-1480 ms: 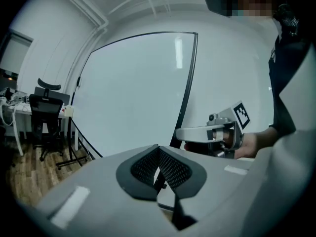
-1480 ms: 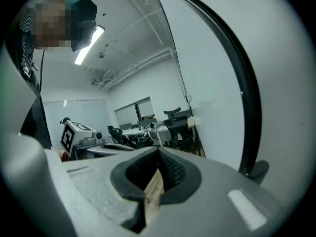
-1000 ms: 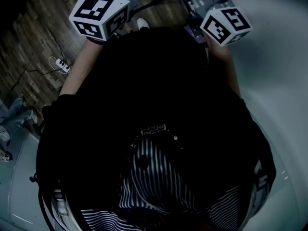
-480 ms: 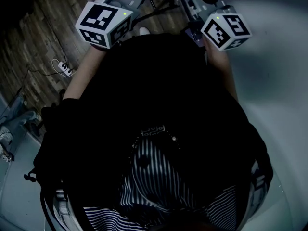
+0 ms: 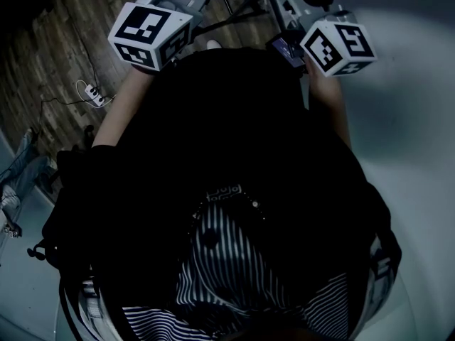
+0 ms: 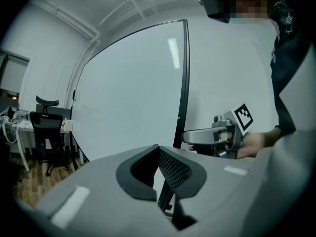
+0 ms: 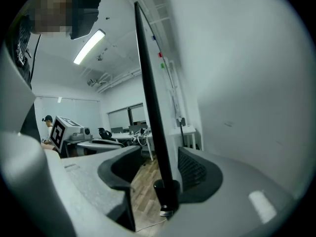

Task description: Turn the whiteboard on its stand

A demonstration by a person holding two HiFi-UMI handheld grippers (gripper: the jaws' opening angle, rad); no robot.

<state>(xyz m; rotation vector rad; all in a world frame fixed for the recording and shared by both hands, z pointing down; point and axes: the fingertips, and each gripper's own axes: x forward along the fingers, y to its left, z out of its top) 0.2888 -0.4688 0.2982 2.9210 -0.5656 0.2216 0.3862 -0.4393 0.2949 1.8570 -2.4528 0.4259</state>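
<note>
Right gripper view is showing your right claw standing open. Its jaws have just been opening, and the upright black edge of the large black-framed white whiteboard is running down between the two pads. That edge is sitting clear of the pad on the view's left and close beside the other one; you cannot tell whether it is touching that pad. A black round fitting on the frame is sitting low in the gap, with the pale wooden floor showing beneath. A lit strip light is glowing on the ceiling.

In the left gripper view your left claw is resting closed, its pad tips meeting with nothing between them. The whiteboard is standing upright just beyond it, filling the middle of the view. Its right-hand frame edge is dropping behind the claw's right pad. Your right claw is reaching that same edge from the far side, with your right hand wrapping its handle. A black office chair is standing at the left.

In the head view you are holding both claws side by side in front of your dark top, marker cubes uppermost. A white power strip is lying on the floor at the left.
</note>
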